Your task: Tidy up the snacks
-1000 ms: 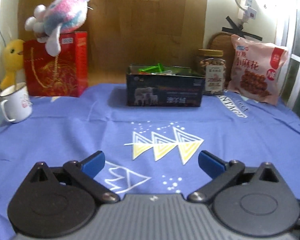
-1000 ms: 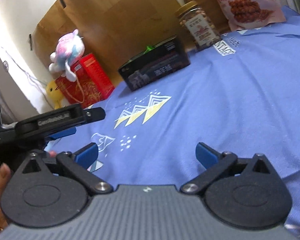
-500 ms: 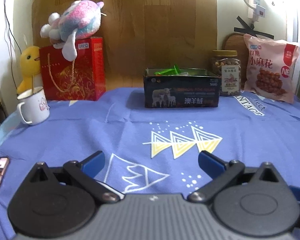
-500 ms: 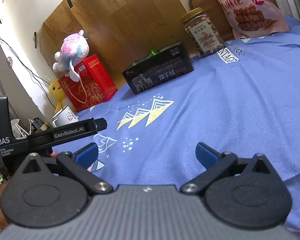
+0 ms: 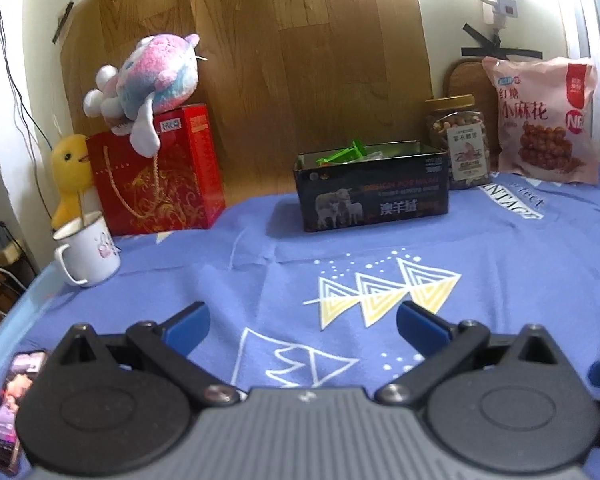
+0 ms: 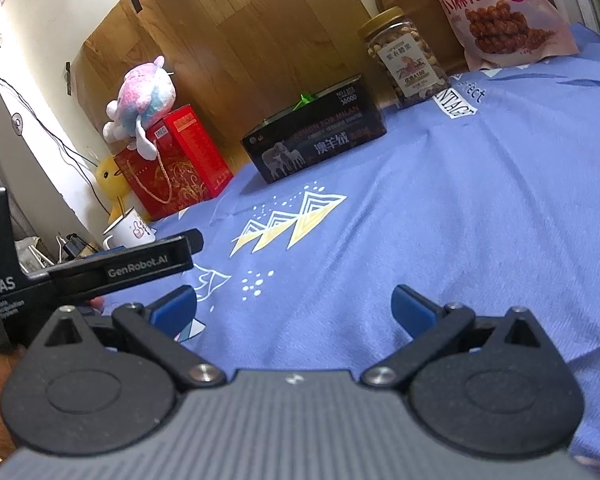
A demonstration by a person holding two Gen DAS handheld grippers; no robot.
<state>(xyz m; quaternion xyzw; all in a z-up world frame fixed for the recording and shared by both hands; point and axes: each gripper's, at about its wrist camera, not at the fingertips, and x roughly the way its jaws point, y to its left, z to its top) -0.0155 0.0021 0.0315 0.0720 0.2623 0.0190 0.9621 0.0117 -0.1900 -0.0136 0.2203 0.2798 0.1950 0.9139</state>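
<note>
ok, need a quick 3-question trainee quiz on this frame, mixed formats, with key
1. True or false: the left gripper and the right gripper are both open and hold nothing.
2. Multiple choice: what stands directly right of the black tin in the left wrist view? A) the white mug B) the clear jar with a gold lid C) the red gift bag
3. Fill in: the pink and blue plush toy lies on top of the ____.

Key:
1. True. Blue fingers are spread wide over the blue cloth.
2. B, the jar; the pink snack bag leans further right.
3. Red gift bag.
</note>
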